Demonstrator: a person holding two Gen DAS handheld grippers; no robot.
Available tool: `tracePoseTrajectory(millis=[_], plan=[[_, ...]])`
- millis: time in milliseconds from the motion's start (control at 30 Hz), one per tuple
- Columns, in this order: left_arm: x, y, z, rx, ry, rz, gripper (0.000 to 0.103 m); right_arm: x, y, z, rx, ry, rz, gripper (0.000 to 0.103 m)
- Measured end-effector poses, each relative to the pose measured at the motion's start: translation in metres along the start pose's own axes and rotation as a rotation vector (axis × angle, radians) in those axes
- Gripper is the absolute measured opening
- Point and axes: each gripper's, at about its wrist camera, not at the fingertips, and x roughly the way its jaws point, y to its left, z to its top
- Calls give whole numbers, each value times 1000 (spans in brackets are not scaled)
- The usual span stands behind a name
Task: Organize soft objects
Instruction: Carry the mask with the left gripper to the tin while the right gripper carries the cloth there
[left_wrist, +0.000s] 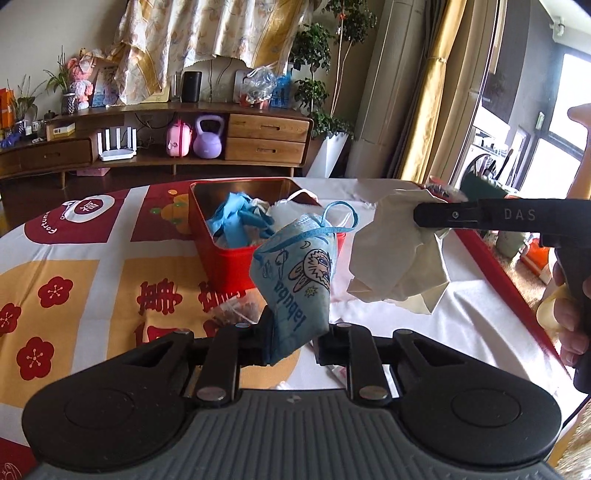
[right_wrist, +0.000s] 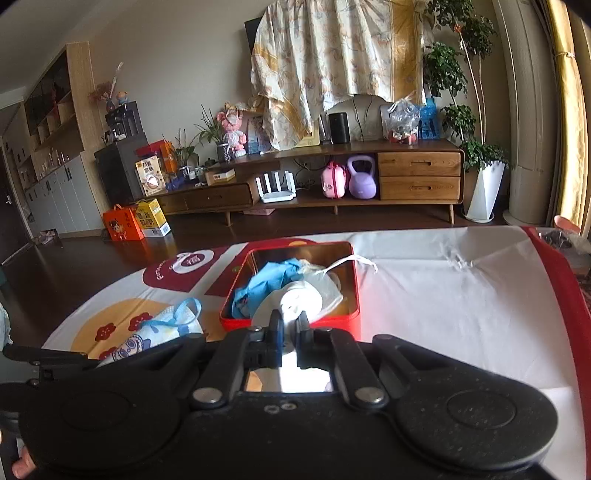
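Left wrist: left hand-held gripper (left_wrist: 291, 341) pinches blue mask (left_wrist: 295, 273), right hand-held gripper (left_wrist: 419, 216) clamps white tissue (left_wrist: 399, 266), both short of red tin (left_wrist: 229, 266); thin grips, either could slip out.

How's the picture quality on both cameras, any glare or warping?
Left wrist view: the window at right is blown out, room edges bow; the blue mask stays sharp. Right wrist view: curtain curves at the rim, red tin glows, white tissue is washed out.

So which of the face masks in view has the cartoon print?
The light blue face mask pinched in the left tool, with a cartoon figure and blue ear loops. The white mask lying in the red tin is plain.
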Motion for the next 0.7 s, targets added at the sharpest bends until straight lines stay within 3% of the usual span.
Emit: tracePoseTrajectory(millis=[300, 700], plan=[[-4, 15, 45, -43, 22, -50, 20, -10, 0, 27, -15, -39, 6, 5], [25, 33, 99, -39, 49, -27, 20, 10, -5, 61, -58, -63, -17, 5]])
